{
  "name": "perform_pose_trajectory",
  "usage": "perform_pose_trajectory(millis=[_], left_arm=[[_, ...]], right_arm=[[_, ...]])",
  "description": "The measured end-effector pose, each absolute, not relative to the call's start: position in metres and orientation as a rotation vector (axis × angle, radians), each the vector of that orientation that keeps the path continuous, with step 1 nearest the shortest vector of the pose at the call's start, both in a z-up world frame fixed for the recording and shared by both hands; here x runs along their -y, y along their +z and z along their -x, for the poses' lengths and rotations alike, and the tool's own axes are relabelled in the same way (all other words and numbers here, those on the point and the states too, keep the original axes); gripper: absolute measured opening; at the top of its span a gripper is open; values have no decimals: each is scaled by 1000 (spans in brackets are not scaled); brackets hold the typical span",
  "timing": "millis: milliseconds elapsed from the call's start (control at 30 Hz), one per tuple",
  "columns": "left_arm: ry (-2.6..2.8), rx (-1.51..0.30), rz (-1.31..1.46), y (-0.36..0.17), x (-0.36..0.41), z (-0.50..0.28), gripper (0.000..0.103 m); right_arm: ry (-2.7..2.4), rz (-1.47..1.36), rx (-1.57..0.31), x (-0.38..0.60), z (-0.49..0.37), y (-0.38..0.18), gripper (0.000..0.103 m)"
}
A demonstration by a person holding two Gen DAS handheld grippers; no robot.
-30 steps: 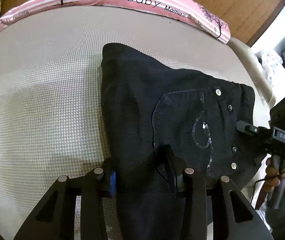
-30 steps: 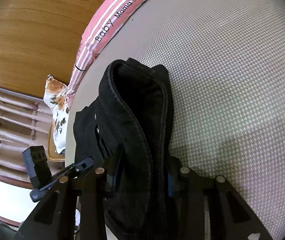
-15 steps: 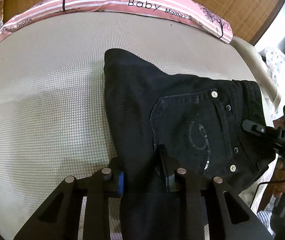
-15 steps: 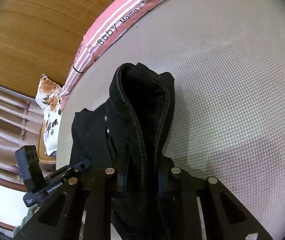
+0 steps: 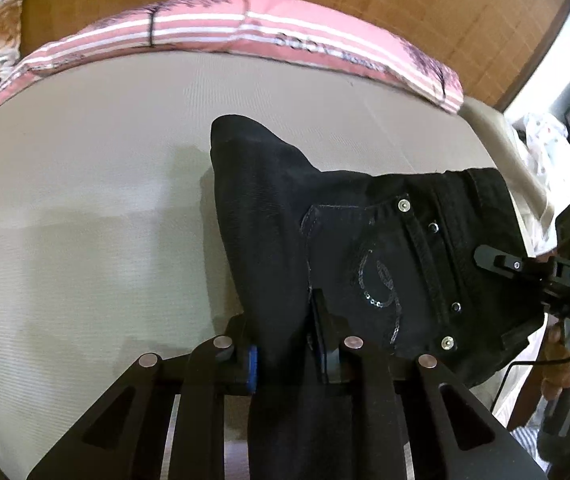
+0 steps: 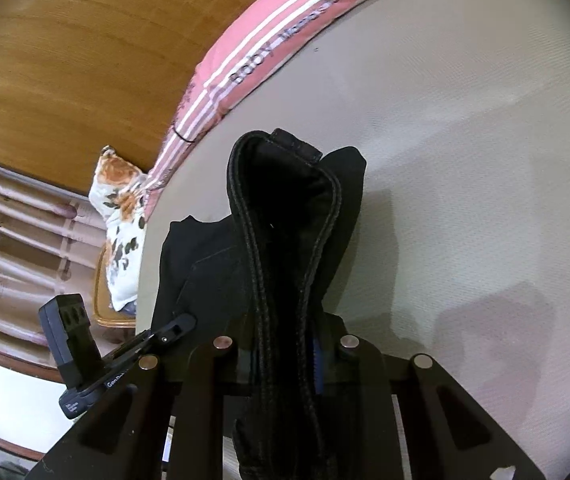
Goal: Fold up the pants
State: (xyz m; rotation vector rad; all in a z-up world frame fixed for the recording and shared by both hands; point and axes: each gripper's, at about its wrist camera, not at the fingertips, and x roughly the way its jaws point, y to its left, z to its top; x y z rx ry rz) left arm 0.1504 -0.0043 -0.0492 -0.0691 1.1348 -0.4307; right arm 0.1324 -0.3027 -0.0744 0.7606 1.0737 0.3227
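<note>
My left hand-held gripper (image 5: 285, 354) and right hand-held gripper (image 6: 285, 346) each clench the black pants (image 5: 365, 248), lower centre of frame; folding on the bed (image 5: 85, 220) remains unfinished.

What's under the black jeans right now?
Beige mattress cover shows around the black jeans, which both grippers pinch. What lies directly beneath the denim is covered. Far edge: pink striped pillow.

"DAS" on the right claw (image 5: 533, 268).

Soft, even daylight — faint shadows on the mattress (image 5: 85, 220), slight motion blur, strong fisheye bending at edges.
</note>
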Motion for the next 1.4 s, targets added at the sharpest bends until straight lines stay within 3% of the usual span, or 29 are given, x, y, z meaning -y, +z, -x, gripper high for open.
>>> perform_pose_trajectory(millis=[333,800,867,933,1000,1100,1400], left_arm=[[-333,-1084,66,-42,-46,-197,21],[-302,-1065,39,-61,-57,-270,21],[-284,-1086,29,-74,-58,-274,24],[-263,-1103,25,-87,-60,-275,39],[-235,-1093,10,-93,-62,-273,48],[-176,-1057,-72,-92,-57,-266,65],[-116,-1033,-153,-87,-56,-226,65]], right_arm=[[415,-749,-1082,248,-202,-72,18],[381,-683,-1088,225,-275,-85,18],[350,-638,-1098,225,-278,-92,18],[340,-594,-1100,226,-278,-99,23],[305,-527,-1104,225,-277,-103,45],[261,-431,-1092,222,-273,-102,52],[249,-428,-1076,225,-234,-83,53]])
